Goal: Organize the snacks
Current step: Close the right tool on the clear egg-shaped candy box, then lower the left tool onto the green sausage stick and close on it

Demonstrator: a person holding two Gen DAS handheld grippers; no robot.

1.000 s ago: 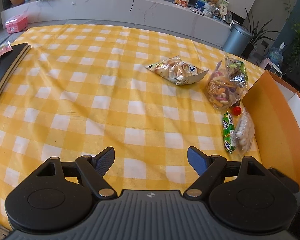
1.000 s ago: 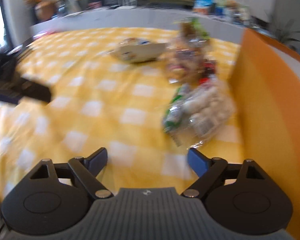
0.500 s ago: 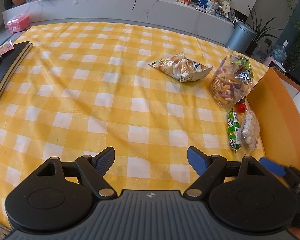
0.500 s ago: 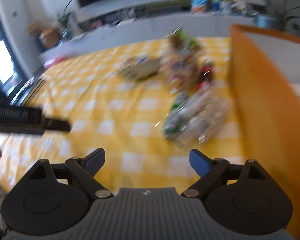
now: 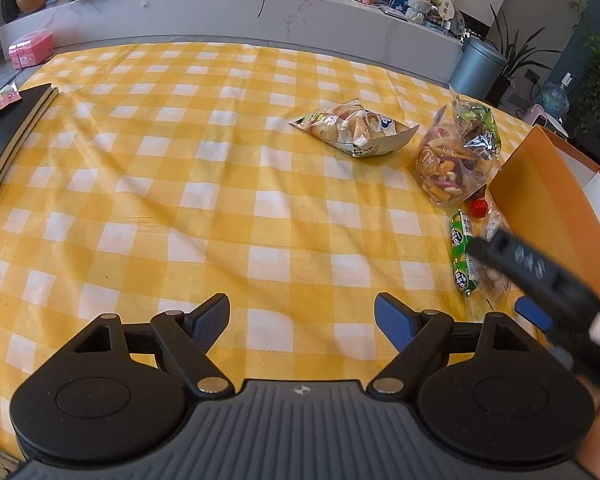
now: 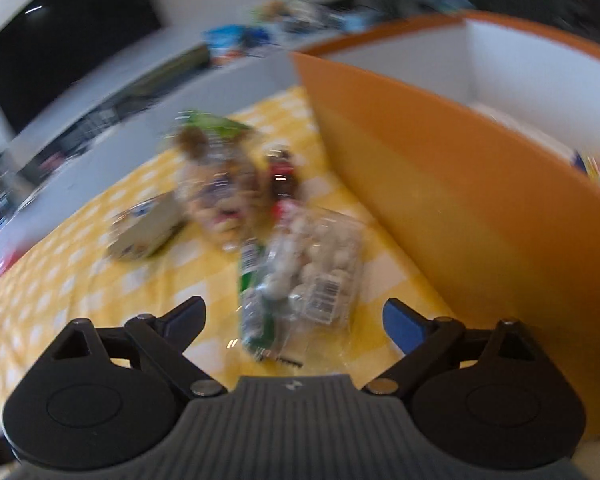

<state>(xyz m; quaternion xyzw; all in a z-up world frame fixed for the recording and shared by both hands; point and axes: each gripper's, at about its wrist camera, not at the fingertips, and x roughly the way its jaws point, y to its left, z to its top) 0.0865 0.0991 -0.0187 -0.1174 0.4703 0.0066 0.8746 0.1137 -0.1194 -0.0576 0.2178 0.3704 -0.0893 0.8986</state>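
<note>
Right wrist view: our right gripper [image 6: 292,316] spread wide, centre frame over the clear crinkly bag of white candies [image 6: 320,256] (beside the orange box [image 6: 440,184]) to straddle it; left gripper [image 5: 302,320] also spread, idle.

Your left gripper [image 5: 302,322] hovers with jaws apart over the checked worktop [image 5: 180,184]; your right gripper [image 5: 500,268] reaches over the green packet [image 5: 460,246] beside the box [image 5: 540,192].
</note>
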